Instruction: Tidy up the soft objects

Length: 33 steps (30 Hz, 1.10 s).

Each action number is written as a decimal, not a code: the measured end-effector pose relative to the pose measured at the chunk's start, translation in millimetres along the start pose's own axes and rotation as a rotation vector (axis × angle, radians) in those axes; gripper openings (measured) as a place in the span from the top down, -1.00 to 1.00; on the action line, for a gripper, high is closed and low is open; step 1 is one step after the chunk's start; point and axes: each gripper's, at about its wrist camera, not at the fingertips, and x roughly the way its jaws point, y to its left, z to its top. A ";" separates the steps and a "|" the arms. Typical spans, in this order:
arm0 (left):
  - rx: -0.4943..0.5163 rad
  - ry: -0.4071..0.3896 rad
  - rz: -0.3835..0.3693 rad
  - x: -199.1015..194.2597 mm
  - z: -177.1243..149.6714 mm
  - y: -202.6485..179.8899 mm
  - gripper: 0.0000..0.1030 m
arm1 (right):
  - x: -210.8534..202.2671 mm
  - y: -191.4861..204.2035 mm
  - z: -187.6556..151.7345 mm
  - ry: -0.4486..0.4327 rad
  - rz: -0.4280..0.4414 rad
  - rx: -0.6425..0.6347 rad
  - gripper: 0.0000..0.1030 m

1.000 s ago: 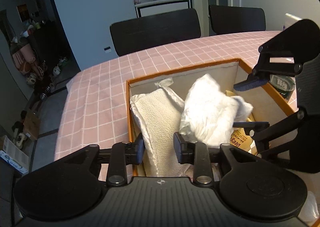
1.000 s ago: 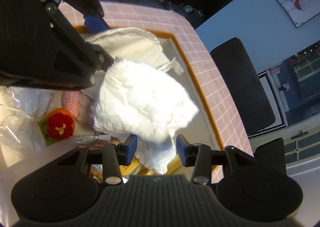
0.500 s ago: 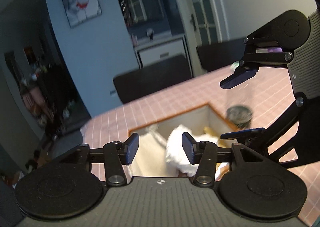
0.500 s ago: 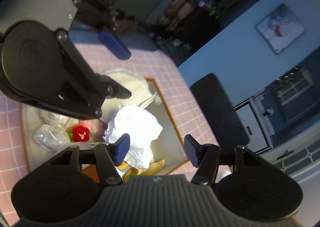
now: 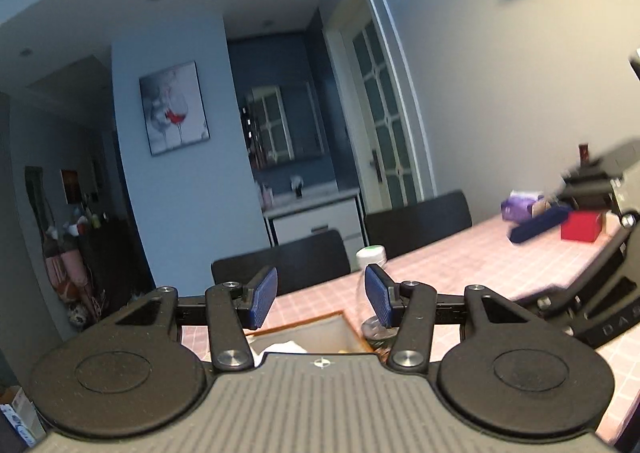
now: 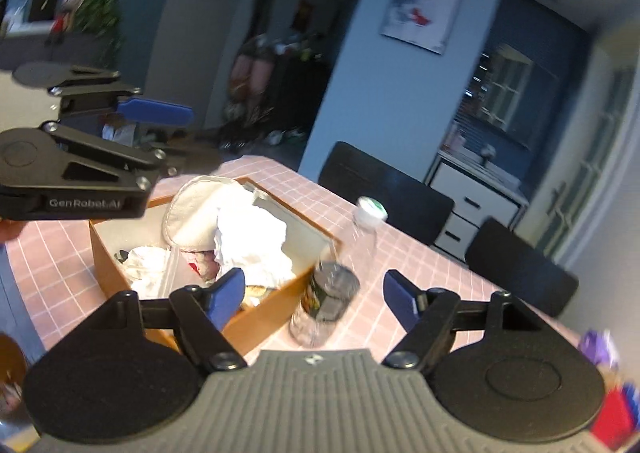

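Note:
An orange cardboard box (image 6: 276, 303) stands on the pink checked table. It holds a folded white towel (image 6: 196, 209), a crumpled white cloth (image 6: 256, 245) and other soft items. My right gripper (image 6: 316, 293) is open and empty, raised above the box's near right corner. My left gripper (image 5: 320, 295) is open and empty, lifted high and facing the room; only the box's far corner (image 5: 320, 327) shows under it. The left gripper also shows in the right wrist view (image 6: 152, 111), up at the left.
A clear plastic bottle with a white cap (image 6: 362, 237) and a glass jar (image 6: 324, 305) stand right of the box. Black chairs (image 6: 384, 193) line the table's far side. A red box (image 5: 582, 225) and purple packet (image 5: 520, 205) lie at the far right.
Both grippers have risen up and away from the box and opened wider. The white cloth stays in the box. The views have tilted up towards the room.

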 end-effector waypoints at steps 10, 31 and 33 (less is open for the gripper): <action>-0.060 -0.072 0.066 -11.6 -32.9 -39.1 -0.16 | -13.3 -6.4 -83.0 -0.073 -0.051 0.217 -0.63; -0.159 0.117 0.253 -27.7 -117.4 -79.8 -0.79 | 49.4 -5.5 -188.2 -0.052 -0.244 0.529 -0.79; -0.217 0.171 0.232 -27.0 -123.0 -75.3 -0.79 | 55.1 -2.0 -194.7 -0.026 -0.235 0.528 -0.79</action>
